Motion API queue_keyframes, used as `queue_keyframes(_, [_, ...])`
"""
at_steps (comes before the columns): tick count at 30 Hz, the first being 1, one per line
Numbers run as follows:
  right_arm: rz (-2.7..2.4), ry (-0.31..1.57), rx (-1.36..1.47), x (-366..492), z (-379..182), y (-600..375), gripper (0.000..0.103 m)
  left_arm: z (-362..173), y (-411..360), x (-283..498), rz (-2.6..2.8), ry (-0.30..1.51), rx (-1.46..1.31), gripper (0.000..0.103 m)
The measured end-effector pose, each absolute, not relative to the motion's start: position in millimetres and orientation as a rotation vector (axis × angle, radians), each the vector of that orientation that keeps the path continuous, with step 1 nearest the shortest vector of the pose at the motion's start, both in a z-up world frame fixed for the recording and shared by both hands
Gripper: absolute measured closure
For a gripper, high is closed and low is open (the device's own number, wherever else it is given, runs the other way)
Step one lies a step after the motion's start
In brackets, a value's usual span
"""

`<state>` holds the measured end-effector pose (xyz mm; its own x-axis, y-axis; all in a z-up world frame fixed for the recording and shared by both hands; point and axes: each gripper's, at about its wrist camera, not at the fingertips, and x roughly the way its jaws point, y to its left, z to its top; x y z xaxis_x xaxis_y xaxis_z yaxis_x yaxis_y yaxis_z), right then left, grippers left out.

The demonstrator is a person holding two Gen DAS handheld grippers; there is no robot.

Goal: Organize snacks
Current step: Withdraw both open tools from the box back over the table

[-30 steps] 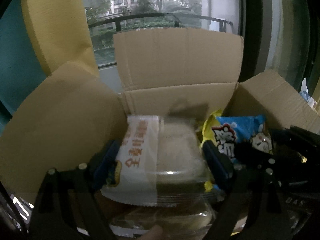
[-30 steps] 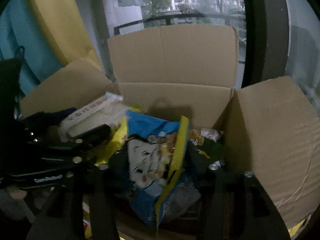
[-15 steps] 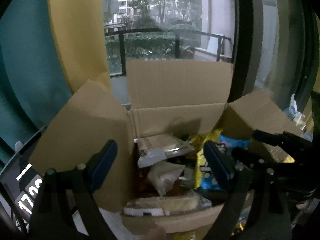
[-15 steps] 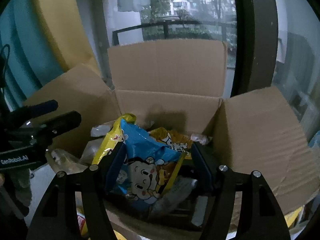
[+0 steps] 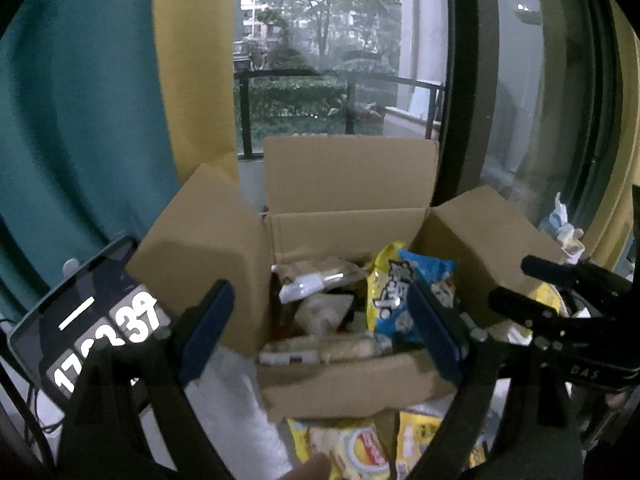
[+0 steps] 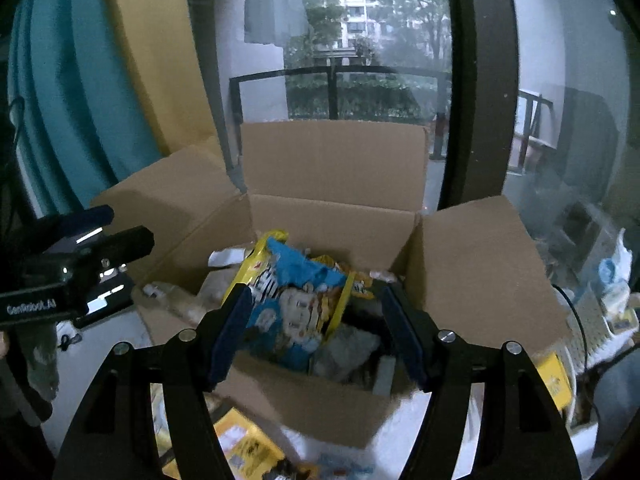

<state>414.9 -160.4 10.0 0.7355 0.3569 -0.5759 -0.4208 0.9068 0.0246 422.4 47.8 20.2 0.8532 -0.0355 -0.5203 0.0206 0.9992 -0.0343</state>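
Between placements above open brown cardboard box (image 5: 344,380), left gripper (image 5: 320,330) and right gripper (image 6: 316,332) both released, empty; next, grasping yellow snack packet (image 5: 352,450) before box.

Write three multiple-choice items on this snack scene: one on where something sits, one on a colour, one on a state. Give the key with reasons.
1. Where is the blue and yellow snack bag?
A. inside the cardboard box
B. on the windowsill
C. clamped in a gripper

2. What colour are the pads on the right gripper?
A. red
B. blue
C. white

3. What state is the left gripper in?
A. shut on a packet
B. open and empty
C. out of sight

Key:
1 A, the bag stands among other packets between the box walls.
2 B, both pads show blue against the black fingers.
3 B, its jaws stand wide apart in front of the box with nothing between them.
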Motion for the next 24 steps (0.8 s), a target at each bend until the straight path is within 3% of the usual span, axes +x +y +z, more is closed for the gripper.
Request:
queue_keyframes(11, [0.444, 0.624, -0.177, 347.9, 0.8, -169.2, 0.032, 12.0, 60.4, 349.4, -0.004, 0.546, -0.042, 0.014])
queue_keyframes(24, [0.488, 0.684, -0.229, 299.7, -33.6, -161.3, 0.032, -46.7, 73.1, 280.1, 0.002, 0.621, -0.076, 0.014])
